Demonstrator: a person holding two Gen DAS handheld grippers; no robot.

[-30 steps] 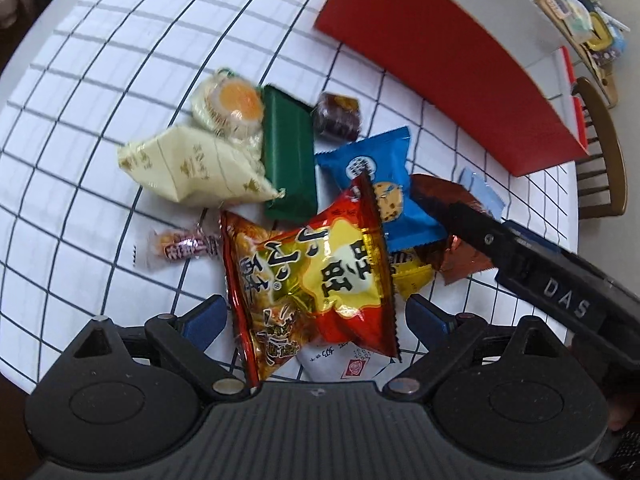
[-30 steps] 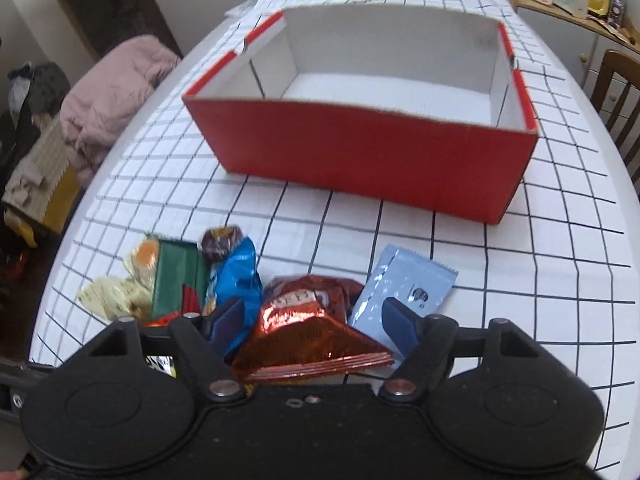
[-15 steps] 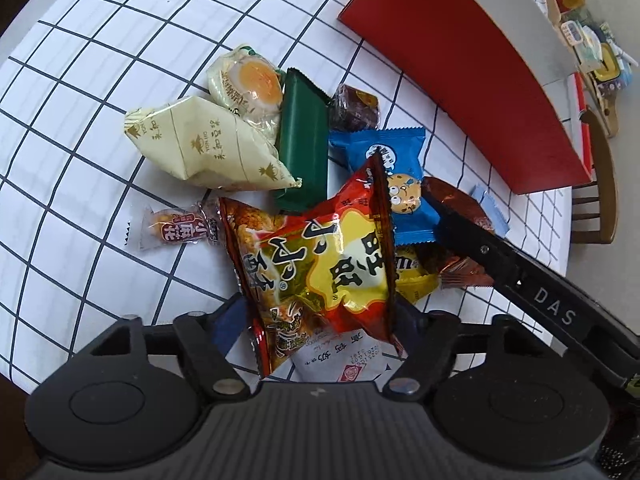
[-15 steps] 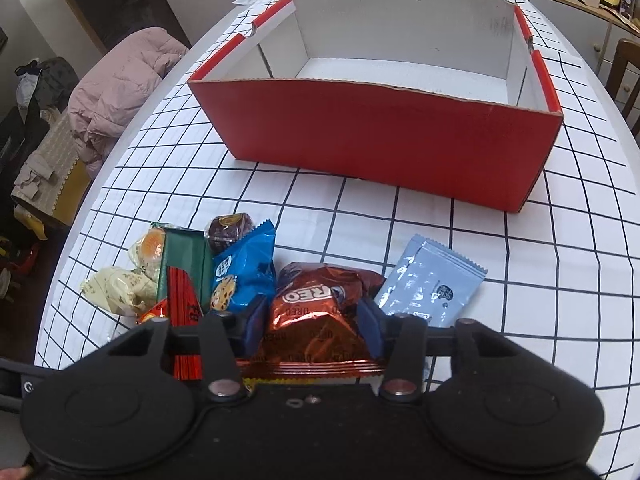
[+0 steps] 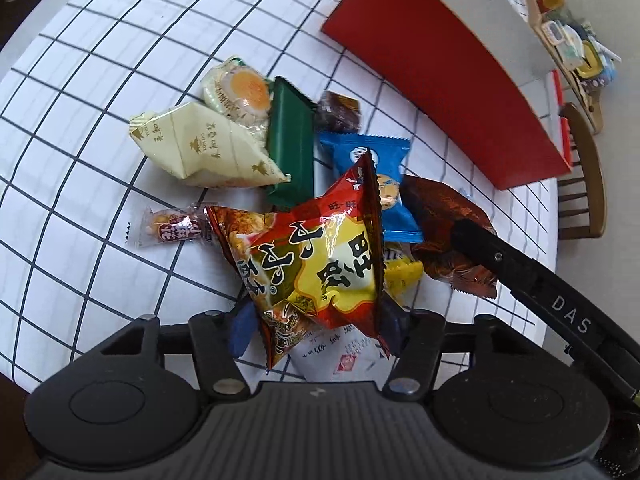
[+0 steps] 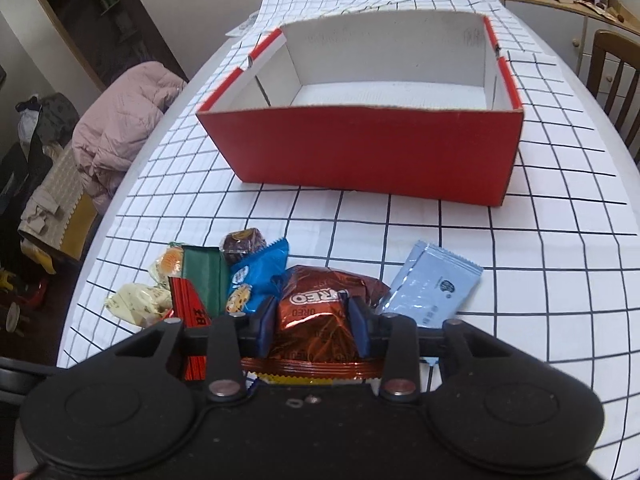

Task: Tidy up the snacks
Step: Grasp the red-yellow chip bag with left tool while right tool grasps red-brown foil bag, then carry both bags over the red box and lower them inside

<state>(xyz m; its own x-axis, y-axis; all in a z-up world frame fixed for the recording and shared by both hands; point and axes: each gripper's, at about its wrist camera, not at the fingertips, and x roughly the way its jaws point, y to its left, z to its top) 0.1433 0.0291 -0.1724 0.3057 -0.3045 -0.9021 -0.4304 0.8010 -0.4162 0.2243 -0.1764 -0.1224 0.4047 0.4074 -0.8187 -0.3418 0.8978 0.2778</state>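
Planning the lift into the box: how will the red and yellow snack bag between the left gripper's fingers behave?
The red and yellow snack bag looks puffy, so probably light. Its glossy film may slip as the left gripper jaws close, and the crimped ends likely flop.

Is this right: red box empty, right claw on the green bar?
Not quite. The red box is empty, but the right claw is closing on the brown cookie pack, not the green bar. The right wrist view shows it.
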